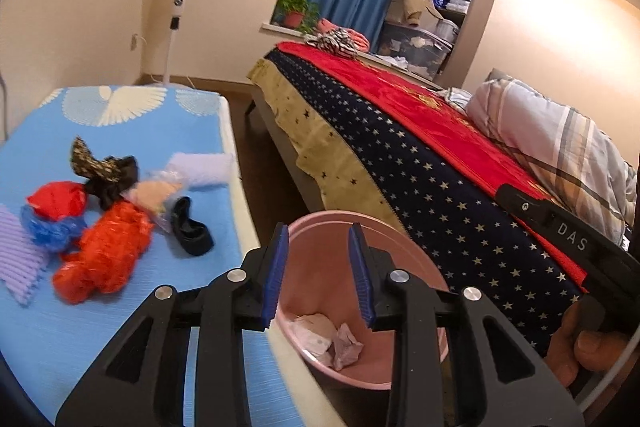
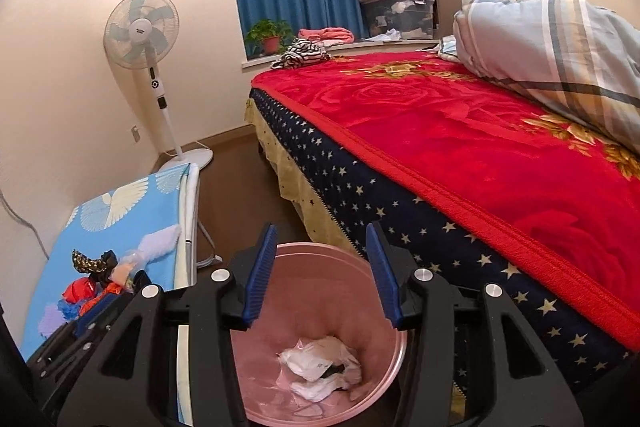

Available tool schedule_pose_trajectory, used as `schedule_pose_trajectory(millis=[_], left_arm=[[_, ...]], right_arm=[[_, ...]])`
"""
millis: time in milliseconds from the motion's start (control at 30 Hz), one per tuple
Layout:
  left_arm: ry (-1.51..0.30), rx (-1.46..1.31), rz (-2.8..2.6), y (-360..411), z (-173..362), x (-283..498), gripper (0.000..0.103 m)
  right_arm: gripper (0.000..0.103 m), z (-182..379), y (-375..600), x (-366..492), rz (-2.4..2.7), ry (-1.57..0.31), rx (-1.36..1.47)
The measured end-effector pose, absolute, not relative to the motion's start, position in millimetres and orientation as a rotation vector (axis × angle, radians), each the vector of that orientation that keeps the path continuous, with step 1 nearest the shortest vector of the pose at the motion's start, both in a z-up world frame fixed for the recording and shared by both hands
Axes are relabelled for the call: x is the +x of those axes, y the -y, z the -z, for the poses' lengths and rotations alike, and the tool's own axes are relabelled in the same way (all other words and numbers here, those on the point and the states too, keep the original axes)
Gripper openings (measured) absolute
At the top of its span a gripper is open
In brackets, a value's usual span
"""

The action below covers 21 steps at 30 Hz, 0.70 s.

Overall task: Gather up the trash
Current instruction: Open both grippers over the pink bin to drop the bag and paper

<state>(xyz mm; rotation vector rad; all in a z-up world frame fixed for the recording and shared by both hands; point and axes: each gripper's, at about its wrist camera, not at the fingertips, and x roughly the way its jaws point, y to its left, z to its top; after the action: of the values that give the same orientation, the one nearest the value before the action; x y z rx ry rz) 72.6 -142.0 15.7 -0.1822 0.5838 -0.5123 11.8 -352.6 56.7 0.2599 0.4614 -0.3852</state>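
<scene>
Bedroom: my blue-covered table (image 1: 120, 327) beside one red-blanketed bed (image 2: 460, 155), one pink bin (image 2: 320, 359); both my left gripper (image 1: 318, 271) and right gripper (image 2: 320, 275) spread, empty.

Pink bin (image 2: 384, 359) mouth open from above, bed (image 2: 440, 227) close on its right, table (image 1: 120, 131) edge close left, clutter (image 1: 104, 227) crowding table's near end, bare floor (image 2: 236, 187) beyond

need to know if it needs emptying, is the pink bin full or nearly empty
Nearly empty. The pink bin holds only a few crumpled white wrappers at the bottom; its inner walls show bare above them.
</scene>
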Motion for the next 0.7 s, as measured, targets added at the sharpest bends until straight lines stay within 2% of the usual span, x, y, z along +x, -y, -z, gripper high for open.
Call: schedule_pose_trajectory(millis=[700], left_arm=[[-0.537, -0.198, 0.192, 31.6, -18.4, 63.5, 0.029]], right_arm=[[0.044, -42.4, 279.0, 43.8, 0.148, -0.472, 0.233]])
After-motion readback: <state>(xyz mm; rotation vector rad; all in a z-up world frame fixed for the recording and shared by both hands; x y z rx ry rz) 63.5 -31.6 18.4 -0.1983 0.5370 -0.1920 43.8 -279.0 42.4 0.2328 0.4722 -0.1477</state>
